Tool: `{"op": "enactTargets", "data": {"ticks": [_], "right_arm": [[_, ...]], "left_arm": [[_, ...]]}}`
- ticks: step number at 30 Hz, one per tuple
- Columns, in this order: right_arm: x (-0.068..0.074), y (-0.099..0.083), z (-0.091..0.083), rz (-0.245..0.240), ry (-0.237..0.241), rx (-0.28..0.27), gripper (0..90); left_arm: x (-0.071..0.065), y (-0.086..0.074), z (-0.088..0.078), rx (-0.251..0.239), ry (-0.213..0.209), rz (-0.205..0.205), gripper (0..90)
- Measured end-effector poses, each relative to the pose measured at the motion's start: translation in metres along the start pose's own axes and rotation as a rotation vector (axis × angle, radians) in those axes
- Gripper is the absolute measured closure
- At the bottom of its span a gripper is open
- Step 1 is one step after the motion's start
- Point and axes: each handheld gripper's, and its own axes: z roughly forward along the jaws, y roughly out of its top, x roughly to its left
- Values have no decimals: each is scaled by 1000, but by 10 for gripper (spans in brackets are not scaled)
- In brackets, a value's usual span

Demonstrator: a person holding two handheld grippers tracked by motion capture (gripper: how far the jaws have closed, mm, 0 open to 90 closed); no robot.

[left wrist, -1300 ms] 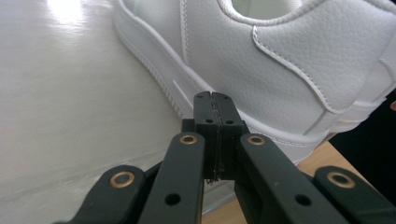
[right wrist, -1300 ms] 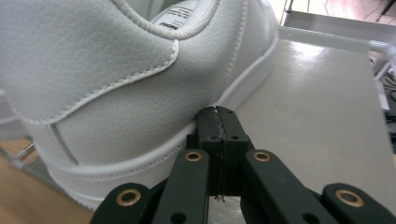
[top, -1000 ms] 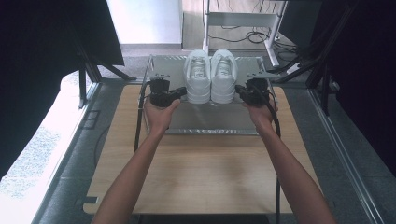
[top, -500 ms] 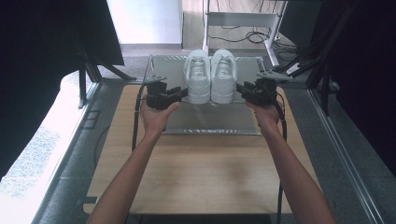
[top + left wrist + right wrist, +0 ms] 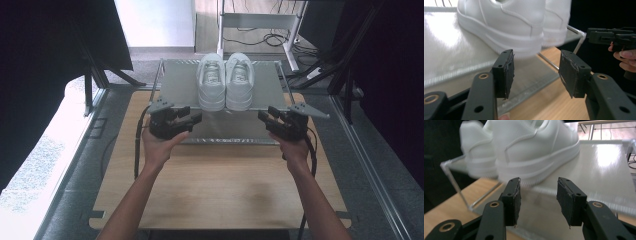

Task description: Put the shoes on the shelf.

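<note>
Flanking a raised shelf, the two hands each hold a black two-jaw tool above the pale wooden worktop point(image 5: 215, 190). The left tool point(image 5: 192, 118) sits near the shelf's left front corner, the right tool point(image 5: 266, 118) near its right front corner, both aimed inward. Each tool's jaws have just been opening and stand apart with nothing between them, both released.

Farther off, the pair of white leather sneakers point(image 5: 225, 80) stands side by side, touching, on the silvery metal shelf point(image 5: 177, 87), heels toward the near edge and toes toward the far side, so the long axis runs near to far. The pair lies between the tools and a little beyond them. The left tool faces the left shoe's outer side, the right tool the right shoe's; neither hand is clearly nearer.
</note>
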Motion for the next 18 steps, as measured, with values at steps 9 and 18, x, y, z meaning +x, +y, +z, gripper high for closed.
{"op": "enactTargets", "data": {"ticks": [9, 18], "right_arm": [[14, -42, -23, -37, 24, 30, 524], [23, -104, -35, 4, 18, 96, 513]], "left_arm": [[0, -53, -20, 64, -2, 12, 421], [-3, -105, -24, 113, -14, -59, 411]]}}
